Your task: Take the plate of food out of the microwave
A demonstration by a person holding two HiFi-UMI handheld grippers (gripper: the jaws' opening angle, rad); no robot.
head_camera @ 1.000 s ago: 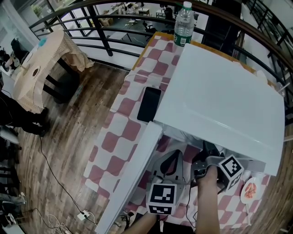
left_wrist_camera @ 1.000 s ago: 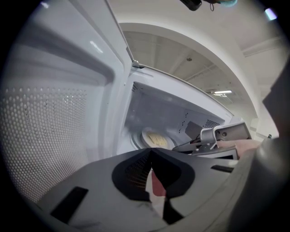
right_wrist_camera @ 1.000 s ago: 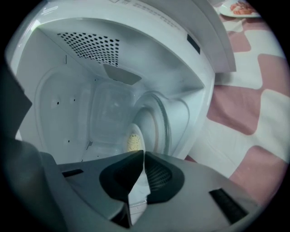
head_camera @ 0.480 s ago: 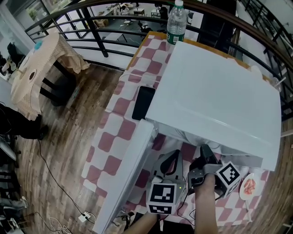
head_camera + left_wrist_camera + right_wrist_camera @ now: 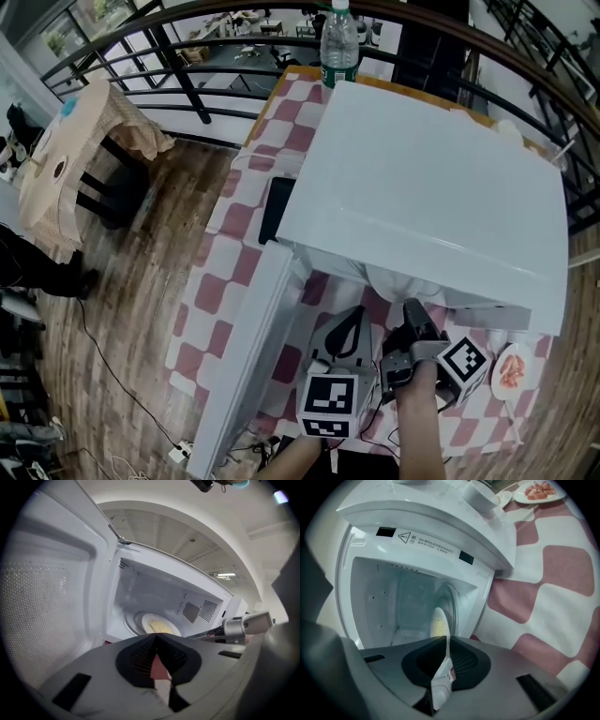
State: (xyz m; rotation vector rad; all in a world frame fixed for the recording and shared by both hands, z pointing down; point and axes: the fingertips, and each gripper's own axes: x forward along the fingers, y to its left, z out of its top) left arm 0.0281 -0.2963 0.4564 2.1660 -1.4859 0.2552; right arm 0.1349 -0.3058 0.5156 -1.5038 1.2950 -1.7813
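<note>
Slightly nearer the mouth of the open microwave (image 5: 431, 187) than a second ago: left tool (image 5: 352, 317) and right tool (image 5: 412, 309), side by side at its near edge, each with jaws closed tip to tip and holding nothing. Door (image 5: 246, 366) swung out to the left, as before. Still well inside, on the turntable: plate of food (image 5: 157, 626), pale with yellow contents, untouched. Judged an approach only, with jaws to be opened before any grasp of the rim. Beneath, table (image 5: 220, 281) in red-and-white check, with dark phone (image 5: 277, 208) left of the microwave, water bottle (image 5: 338, 42) at the far end, second plate (image 5: 511, 372) of pink food near right. Beyond, wooden floor (image 5: 112, 309), curved black railing (image 5: 174, 58), cloth-draped second table (image 5: 70, 155).
</note>
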